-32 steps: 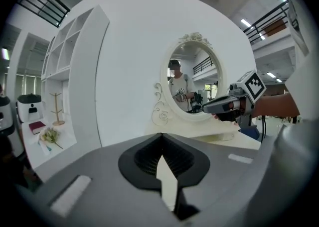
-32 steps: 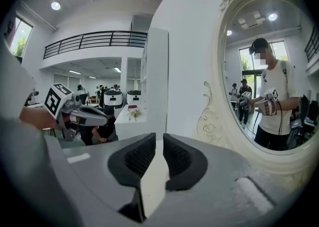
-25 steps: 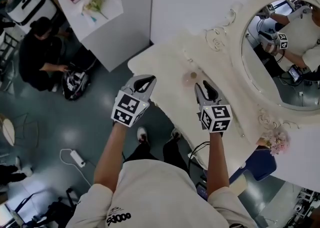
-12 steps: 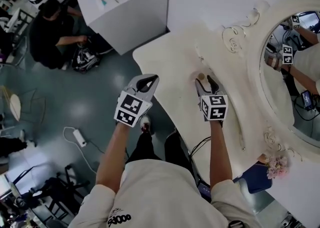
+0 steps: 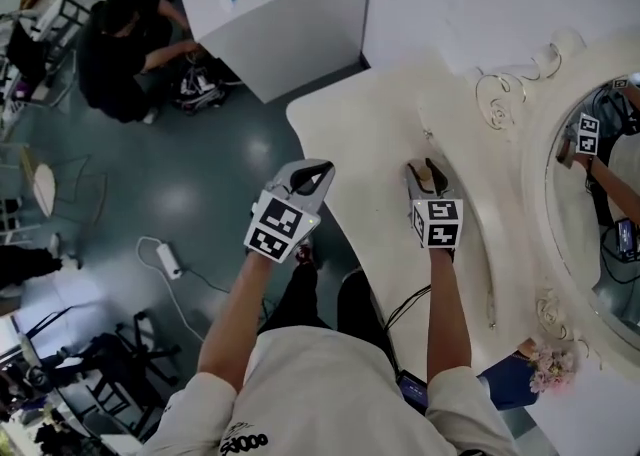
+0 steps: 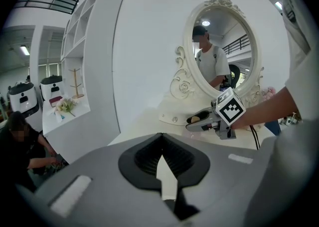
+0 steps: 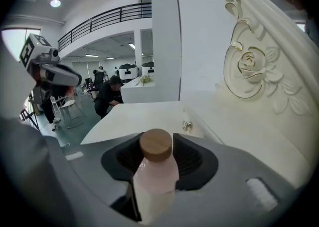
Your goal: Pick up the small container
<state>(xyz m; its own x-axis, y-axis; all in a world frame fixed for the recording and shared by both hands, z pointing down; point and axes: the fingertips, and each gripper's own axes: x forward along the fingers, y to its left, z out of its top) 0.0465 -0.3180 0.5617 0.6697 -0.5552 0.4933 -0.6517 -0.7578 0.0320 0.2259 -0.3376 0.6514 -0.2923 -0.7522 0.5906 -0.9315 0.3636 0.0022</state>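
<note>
Pink bottle [image 7: 154, 176] w/ wood cap [image 7: 156, 145] sits on white table [image 5: 365, 129], I judge, between my right gripper [image 5: 428, 170] jaws. They just closed in and the pads look pressed on its sides. Left gripper [image 5: 317, 170] shut, empty. Risk: the hold looks high, nr cap, so the smooth bottle may slip or tilt on lift.

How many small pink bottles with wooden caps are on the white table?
1. The bottle stands between the jaws of the right tongs, which have just been closing on it; the tongs could hide others.

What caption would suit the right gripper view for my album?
The right gripper, jaws just closing, clasps a wood-capped pink bottle standing on the white dressing table.
</note>
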